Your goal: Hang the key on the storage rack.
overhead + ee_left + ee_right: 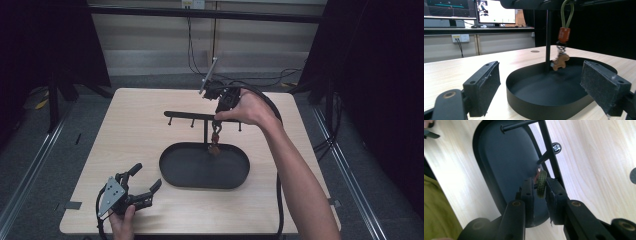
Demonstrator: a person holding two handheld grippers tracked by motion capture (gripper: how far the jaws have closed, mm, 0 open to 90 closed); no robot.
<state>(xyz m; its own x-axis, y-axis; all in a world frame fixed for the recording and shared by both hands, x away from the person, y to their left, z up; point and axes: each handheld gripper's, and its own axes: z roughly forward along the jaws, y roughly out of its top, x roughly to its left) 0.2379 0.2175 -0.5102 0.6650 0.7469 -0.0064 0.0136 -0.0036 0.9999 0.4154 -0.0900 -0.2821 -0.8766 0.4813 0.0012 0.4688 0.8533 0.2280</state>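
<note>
Pale wood table: right gripper (541,187) pinching keychain's green cord loop (541,183) beside stand's crossbar (200,116), slide loop squarely over peg; left gripper (145,186) wide, idle

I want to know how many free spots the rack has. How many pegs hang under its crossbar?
4 visible: one at the bar's left end, one further right, one at the right end, one behind the keychain.

Looked down from above on the table (125,125); sat low beside the black tray (529,105); peered steeply down onto the same tray.
</note>
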